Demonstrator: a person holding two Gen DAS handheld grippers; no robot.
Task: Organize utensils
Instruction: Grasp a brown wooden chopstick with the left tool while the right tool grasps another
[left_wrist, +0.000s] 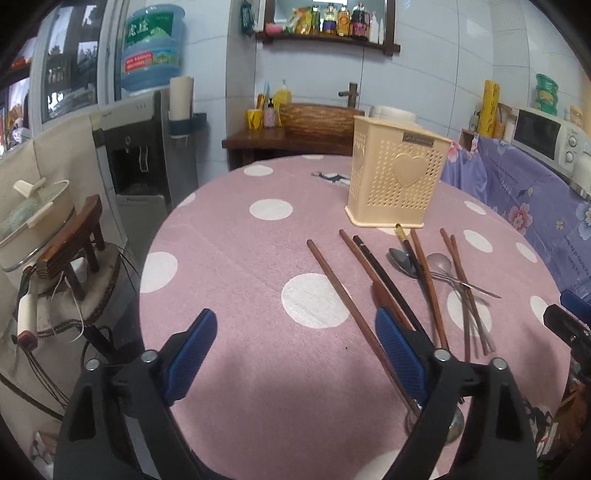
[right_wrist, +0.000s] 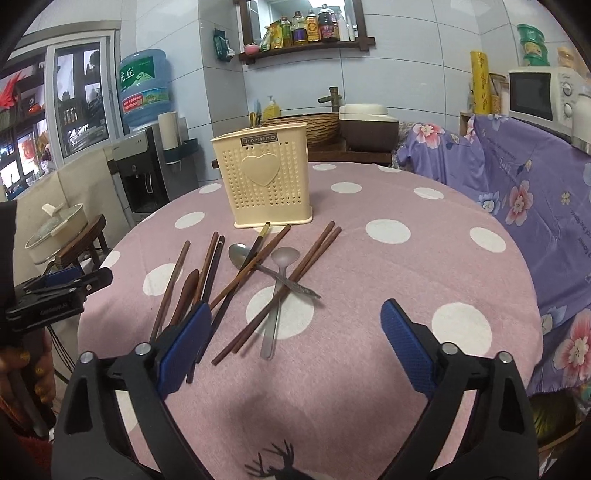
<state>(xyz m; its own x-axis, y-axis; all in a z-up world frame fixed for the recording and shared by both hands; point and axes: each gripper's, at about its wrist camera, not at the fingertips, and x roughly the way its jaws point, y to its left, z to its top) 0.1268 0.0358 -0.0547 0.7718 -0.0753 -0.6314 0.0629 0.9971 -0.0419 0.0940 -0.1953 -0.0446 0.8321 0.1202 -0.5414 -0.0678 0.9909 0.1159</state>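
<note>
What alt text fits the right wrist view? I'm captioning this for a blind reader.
Open right tool hovers over a pink polka-dot table where brown chopsticks and metal spoons lie scattered and crossed before an upright cream utensil holder. The left tool shows at the left edge.

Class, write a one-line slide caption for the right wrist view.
Open right gripper above a polka-dot table strewn with chopsticks and spoons, before a cream utensil holder.

Desk cloth (right_wrist: 369, 280): pink, white polka dots. Holder (right_wrist: 267, 181): cream, perforated, heart motif. Chopsticks (right_wrist: 273, 295) brown; pads (right_wrist: 406, 347) blue.
</note>
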